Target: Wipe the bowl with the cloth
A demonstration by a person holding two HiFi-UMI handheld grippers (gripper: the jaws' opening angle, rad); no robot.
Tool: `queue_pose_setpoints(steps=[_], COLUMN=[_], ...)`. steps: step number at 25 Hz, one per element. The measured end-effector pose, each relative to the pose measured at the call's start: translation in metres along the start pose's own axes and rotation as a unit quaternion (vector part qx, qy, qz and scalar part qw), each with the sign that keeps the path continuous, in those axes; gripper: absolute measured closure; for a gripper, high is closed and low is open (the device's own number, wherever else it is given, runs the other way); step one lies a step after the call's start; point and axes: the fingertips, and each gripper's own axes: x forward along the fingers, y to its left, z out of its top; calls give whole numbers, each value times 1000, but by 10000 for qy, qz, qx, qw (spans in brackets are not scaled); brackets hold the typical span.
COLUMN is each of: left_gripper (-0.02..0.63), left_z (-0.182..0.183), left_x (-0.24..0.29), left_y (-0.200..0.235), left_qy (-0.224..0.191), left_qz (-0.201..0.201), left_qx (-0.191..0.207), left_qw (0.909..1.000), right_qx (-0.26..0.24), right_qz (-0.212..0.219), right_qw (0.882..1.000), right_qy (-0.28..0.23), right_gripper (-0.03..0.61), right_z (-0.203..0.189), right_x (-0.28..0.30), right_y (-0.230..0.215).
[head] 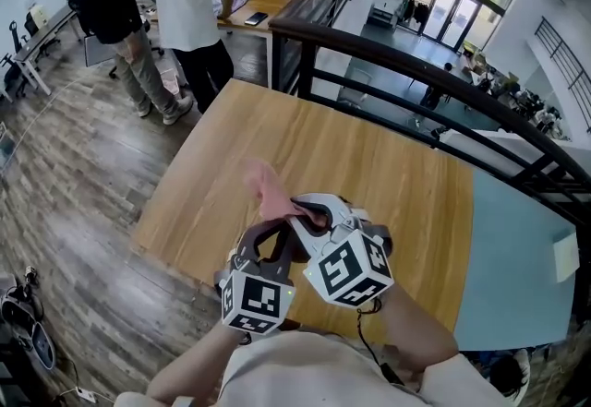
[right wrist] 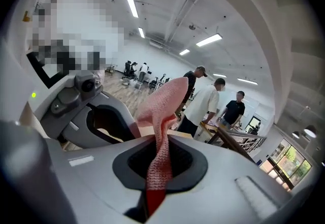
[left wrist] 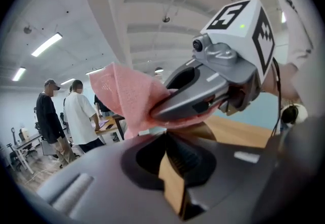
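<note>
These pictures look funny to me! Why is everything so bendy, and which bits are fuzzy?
Head view: the wide lens bows the railing, and the pink cloth is smeared by blur. Left gripper view: a dark round border, and the left gripper, so near the lens, looks soft. Right gripper view: the ceiling lights blaze white, and the corners go black.

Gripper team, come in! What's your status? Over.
Right gripper shut on pink cloth above the table. Left gripper shut beside it. No bowl in view. Nothing in the way.
</note>
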Motion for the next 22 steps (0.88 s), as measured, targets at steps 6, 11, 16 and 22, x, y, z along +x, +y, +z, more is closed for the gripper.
queue_pose_setpoints(steps=[6,11,16,22], left_gripper=[601,600,600,600], left_z=[-3,-6,-8,-17], left_x=[-2,-3,-7,-7], left_y=[7,17,30,48], left_qy=[33,16,-63,-46], left_qz=[40,122,226,368], left_qx=[-82,-288,-534,-873], left_qw=[10000,9995,9983,9955], right_qx=[-36,126,302,487], right_qz=[30,-144,-213,-111], right_qw=[9999,9995,9984,9967], right_qy=[123,254,436,637], right_gripper=[565,565,565,565], right_z=[-8,-24,-44,-66], right_x=[-1,-6,-8,-2], right_y=[-7,-21,-26,-19])
